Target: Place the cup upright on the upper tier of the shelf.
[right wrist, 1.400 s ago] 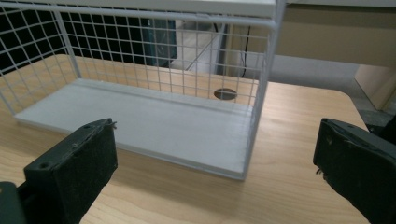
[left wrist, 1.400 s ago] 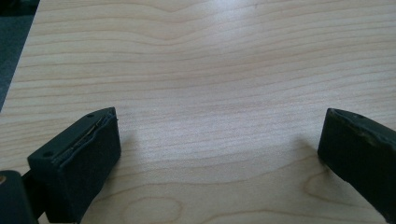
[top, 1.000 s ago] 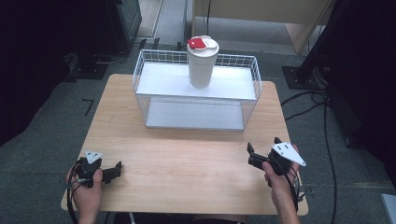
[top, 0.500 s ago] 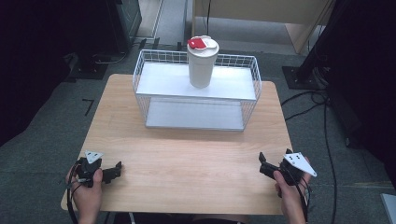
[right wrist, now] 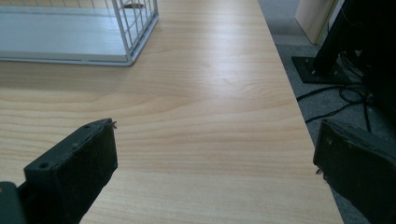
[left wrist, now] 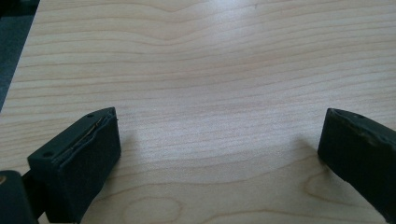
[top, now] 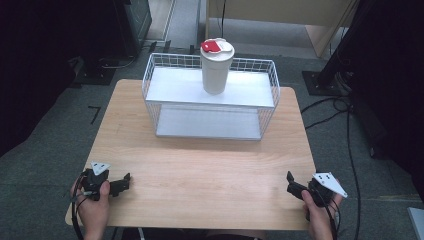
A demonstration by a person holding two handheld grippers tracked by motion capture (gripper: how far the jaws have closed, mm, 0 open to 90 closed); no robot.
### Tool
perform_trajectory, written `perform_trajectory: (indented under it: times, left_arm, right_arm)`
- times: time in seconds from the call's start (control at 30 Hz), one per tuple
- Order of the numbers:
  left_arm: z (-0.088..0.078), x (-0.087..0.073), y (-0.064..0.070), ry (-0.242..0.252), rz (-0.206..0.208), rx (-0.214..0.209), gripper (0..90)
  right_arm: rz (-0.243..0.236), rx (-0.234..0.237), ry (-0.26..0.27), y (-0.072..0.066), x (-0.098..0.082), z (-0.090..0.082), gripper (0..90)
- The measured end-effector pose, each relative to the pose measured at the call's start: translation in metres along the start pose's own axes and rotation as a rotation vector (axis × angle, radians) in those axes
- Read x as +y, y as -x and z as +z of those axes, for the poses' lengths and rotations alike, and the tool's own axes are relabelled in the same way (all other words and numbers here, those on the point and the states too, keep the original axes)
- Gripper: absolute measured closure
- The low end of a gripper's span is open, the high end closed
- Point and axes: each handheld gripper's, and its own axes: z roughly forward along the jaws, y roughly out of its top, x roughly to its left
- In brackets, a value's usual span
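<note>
White cup (top: 217, 67), label perhaps unreadable

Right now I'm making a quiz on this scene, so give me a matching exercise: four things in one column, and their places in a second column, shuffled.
Things:
1. white cup
2. wire rack
3. left claw
4. right claw

Places:
A. near right corner of the table
B. far half of the table, at its middle
C. on the rack's upper shelf
D. near left corner of the table

Pairs: 1-C, 2-B, 3-D, 4-A
</note>
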Motion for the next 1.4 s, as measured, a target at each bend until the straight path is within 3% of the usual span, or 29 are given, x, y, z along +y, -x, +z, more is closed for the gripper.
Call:
perform_trajectory:
  times: [0.47,0.77,0.87,1.03,1.2,1.4]
  left_arm:
    - [0.0,0.0,0.0,0.0,0.0,0.0,0.0]
    - [0.0,0.0,0.0,0.0,0.0,0.0,0.0]
    - [0.0,0.0,0.0,0.0,0.0,0.0,0.0]
    - [0.0,0.0,0.0,0.0,0.0,0.0,0.0]
    - [0.0,0.0,0.0,0.0,0.0,0.0,0.0]
    - [0.0,0.0,0.0,0.0,0.0,0.0,0.0]
  right_arm:
    - [0.006,-0.028,-0.064,0.017,-0.019,-0.003,0.0]
    - [-0.002,-0.023,-0.135,0.019,-0.024,0.0,0.0]
    - [0.0,-0.009,-0.18,0.019,-0.024,0.002,0.0]
    - [-0.061,0.006,-0.285,0.012,-0.026,0.007,0.3]
    - [-0.029,0.021,-0.297,0.015,-0.026,0.008,0.9]
    - [-0.04,0.024,-0.296,0.015,-0.026,0.008,0.9]
